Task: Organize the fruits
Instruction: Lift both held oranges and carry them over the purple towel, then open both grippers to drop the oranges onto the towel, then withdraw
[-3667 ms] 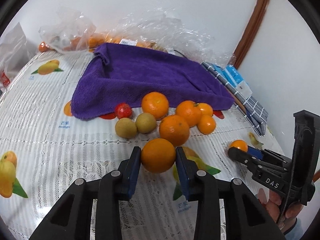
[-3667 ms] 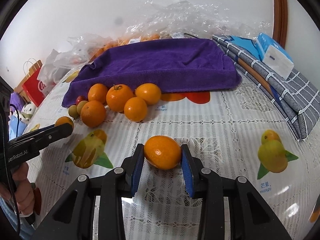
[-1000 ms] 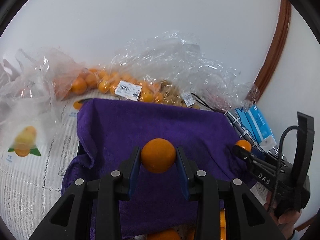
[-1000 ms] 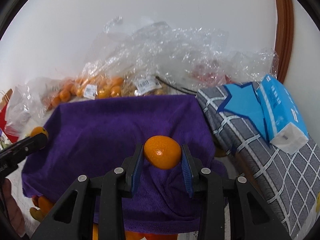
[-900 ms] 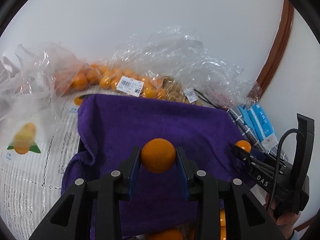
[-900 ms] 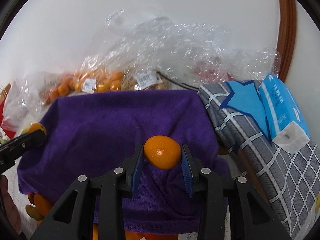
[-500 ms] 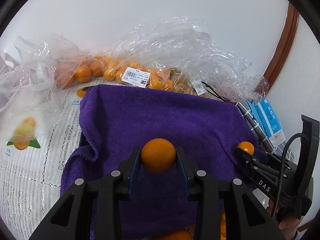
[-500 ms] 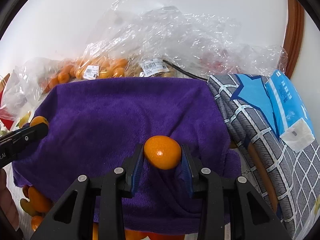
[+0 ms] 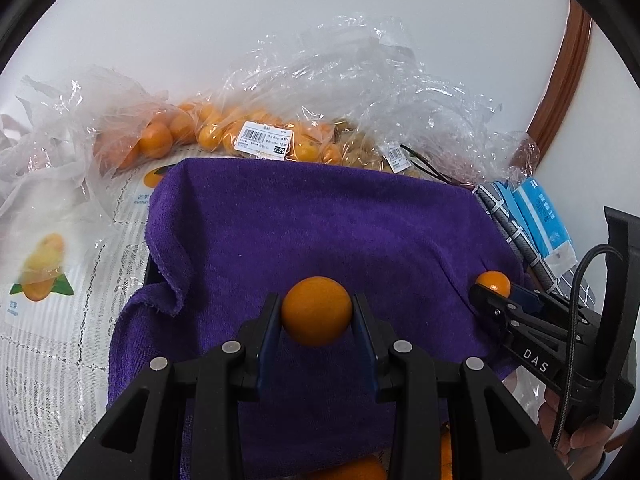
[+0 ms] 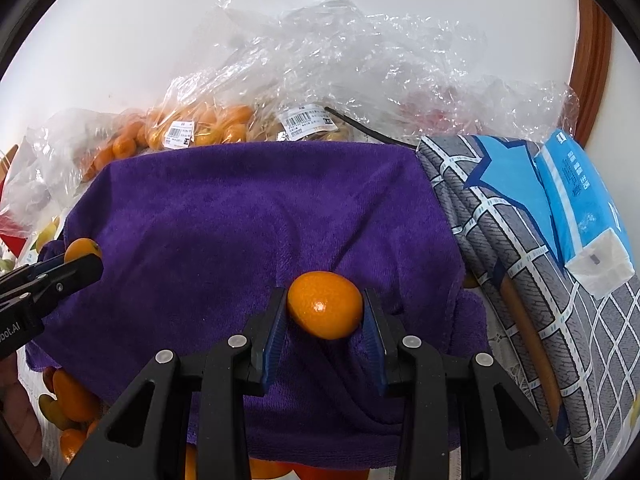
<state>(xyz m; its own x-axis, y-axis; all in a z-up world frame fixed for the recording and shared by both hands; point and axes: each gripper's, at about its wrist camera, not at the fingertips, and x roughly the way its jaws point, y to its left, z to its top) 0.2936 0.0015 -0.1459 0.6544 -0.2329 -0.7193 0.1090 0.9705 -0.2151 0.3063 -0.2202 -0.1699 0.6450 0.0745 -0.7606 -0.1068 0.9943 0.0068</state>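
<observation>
My left gripper (image 9: 316,320) is shut on a round orange (image 9: 316,310) and holds it above the near half of a purple towel (image 9: 320,220). My right gripper (image 10: 325,312) is shut on another orange (image 10: 325,305) above the towel's right front part (image 10: 240,220). The right gripper shows in the left wrist view (image 9: 490,292) with its orange (image 9: 494,282) at the towel's right edge. The left gripper shows in the right wrist view (image 10: 82,260) with its orange (image 10: 81,249) at the towel's left edge. Several loose oranges (image 10: 72,400) lie on the table below the towel's front edge.
Clear plastic bags of small oranges (image 9: 224,136) and crumpled wrap (image 10: 360,60) lie behind the towel against the white wall. A grey checked cloth (image 10: 520,280) with a blue tissue pack (image 10: 580,216) lies to the right. A lace tablecloth with mango prints (image 9: 44,280) covers the table.
Both grippers, each still shut on its orange, have moved forward and slightly down over the purple towel. The bags behind have come nearer.
</observation>
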